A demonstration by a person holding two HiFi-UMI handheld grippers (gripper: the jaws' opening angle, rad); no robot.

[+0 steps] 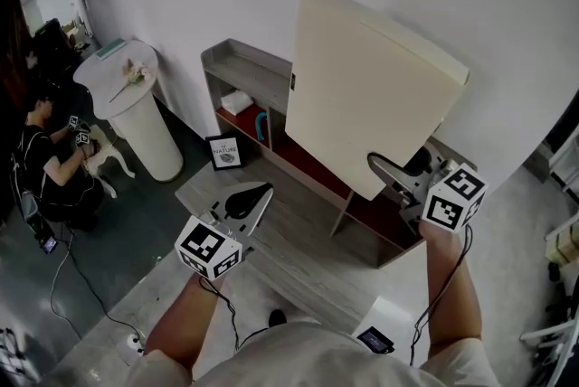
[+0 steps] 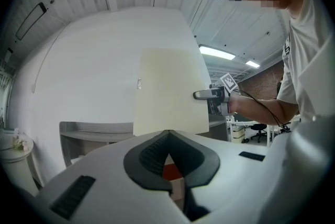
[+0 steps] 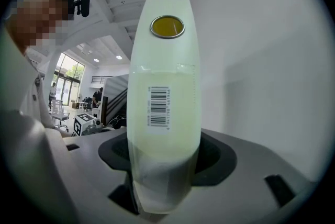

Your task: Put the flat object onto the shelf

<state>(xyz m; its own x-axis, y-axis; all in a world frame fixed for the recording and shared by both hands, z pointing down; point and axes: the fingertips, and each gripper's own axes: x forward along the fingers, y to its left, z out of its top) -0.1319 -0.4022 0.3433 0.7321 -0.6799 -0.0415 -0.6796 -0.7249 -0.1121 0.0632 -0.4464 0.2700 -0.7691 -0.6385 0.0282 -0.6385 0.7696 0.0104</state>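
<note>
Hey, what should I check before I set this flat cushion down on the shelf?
1. Right gripper clamped on the cushion: ok.
2. Grip placement: not ok, it holds one lower corner only, so the cushion may swing.
3. Left gripper free to steady the cushion: ok, jaws together on nothing.
4. Cushion clear of the shelf: ok, held above it.
5. Shelf top behind the cushion free of things: cannot tell, the cushion hides it.

Grey shelf [image 1: 244, 69], white box [image 1: 237, 102] in its left compartment.
</note>
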